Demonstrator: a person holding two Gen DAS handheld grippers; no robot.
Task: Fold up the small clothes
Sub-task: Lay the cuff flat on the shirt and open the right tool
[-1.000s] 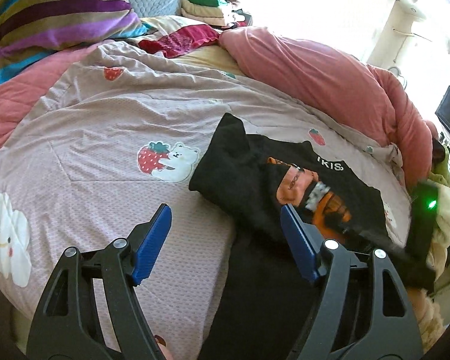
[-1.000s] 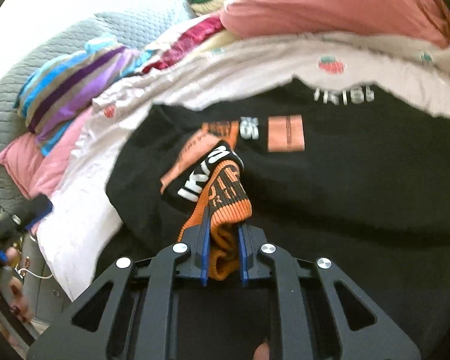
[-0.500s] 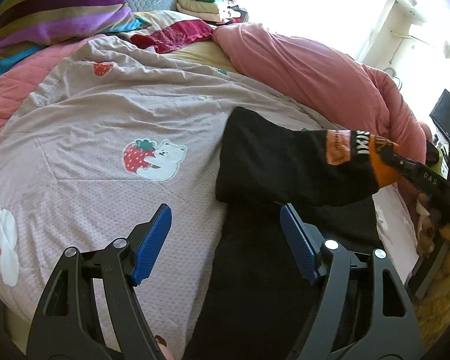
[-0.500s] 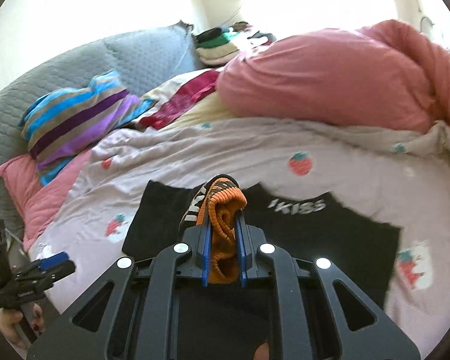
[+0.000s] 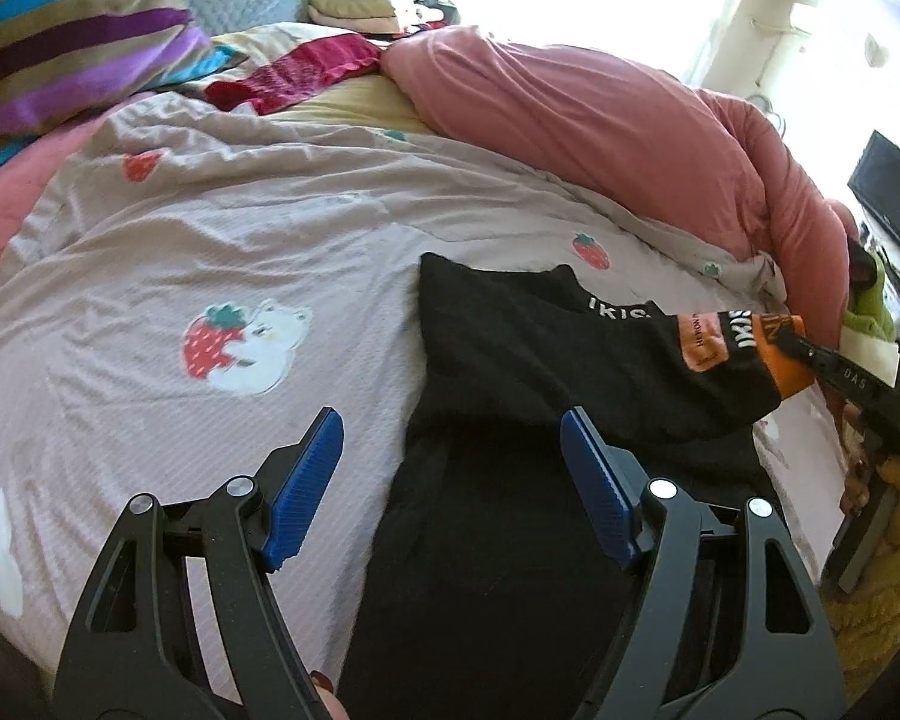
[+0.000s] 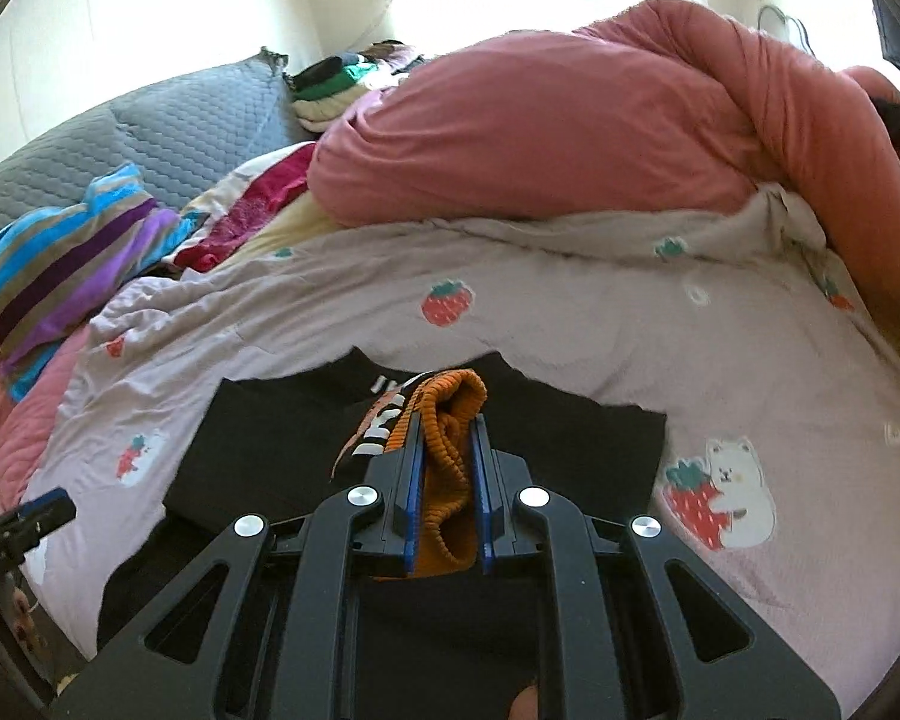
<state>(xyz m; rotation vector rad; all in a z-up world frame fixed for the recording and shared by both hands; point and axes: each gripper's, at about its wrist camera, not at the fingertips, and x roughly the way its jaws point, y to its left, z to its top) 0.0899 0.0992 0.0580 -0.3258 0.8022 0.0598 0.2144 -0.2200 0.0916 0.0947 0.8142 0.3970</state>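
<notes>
A small black sweater (image 5: 510, 480) with white lettering lies on the pale strawberry-print bedcover (image 5: 270, 252). Its sleeve ends in an orange ribbed cuff (image 6: 450, 468), and my right gripper (image 6: 447, 450) is shut on that cuff, holding the sleeve stretched out to the right above the garment. In the left wrist view the same cuff (image 5: 780, 360) shows at the far right, pinched by the right gripper (image 5: 801, 342). My left gripper (image 5: 450, 450) hangs open over the sweater's near left edge, nothing between its blue pads.
A rolled pink duvet (image 5: 600, 132) runs along the far side of the bed. A striped pillow (image 5: 72, 54), a red cloth (image 5: 306, 66) and a stack of folded clothes (image 5: 354, 0) sit at the head. The bedcover (image 6: 750, 390) to the sweater's right lies flat.
My right gripper has pulled the orange cuff off the sweater's front and out to the right, unfolding the sleeve. My left gripper has shifted a little along the bed, still open.
</notes>
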